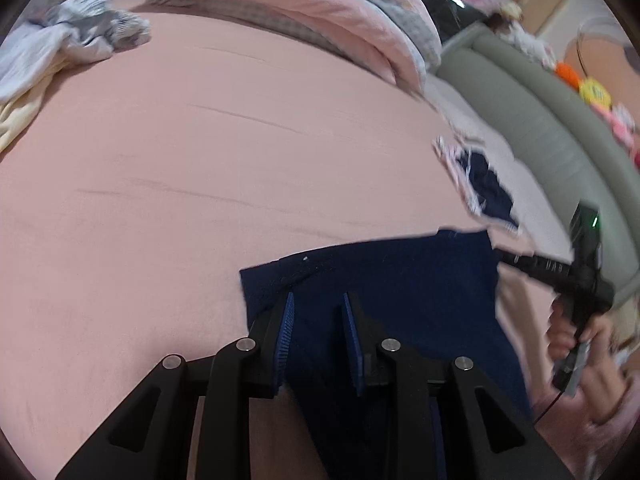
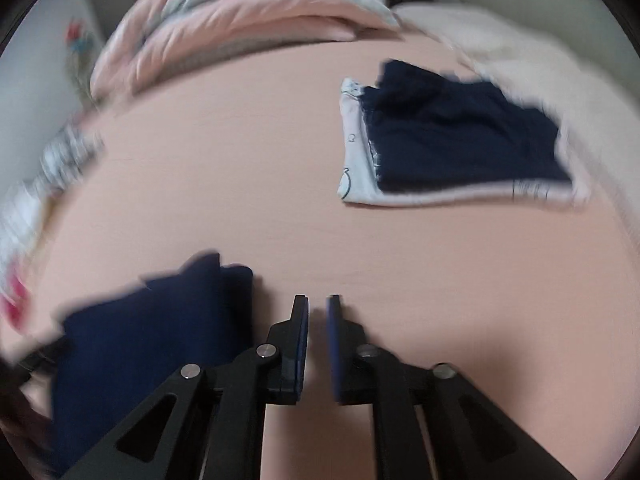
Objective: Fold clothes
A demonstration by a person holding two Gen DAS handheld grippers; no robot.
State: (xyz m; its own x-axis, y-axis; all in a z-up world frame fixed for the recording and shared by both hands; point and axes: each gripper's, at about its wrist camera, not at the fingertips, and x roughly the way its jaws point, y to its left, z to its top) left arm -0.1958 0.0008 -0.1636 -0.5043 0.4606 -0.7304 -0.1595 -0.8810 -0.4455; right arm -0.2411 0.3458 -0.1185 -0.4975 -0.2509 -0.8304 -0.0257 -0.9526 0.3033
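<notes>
While left gripper [image 1: 318,320] overhangs navy garment [image 1: 400,280], right gripper [image 2: 318,320] sits beside it.

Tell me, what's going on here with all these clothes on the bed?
A person is folding laundry on a pink bed with a hand-held gripper in each hand. The left gripper sits over a dark blue garment, jaws slightly apart with the cloth between them. The right gripper is beside that garment, jaws nearly closed and empty. A folded stack, navy on white, lies further back, and unfolded clothes wait in the far corner.
</notes>
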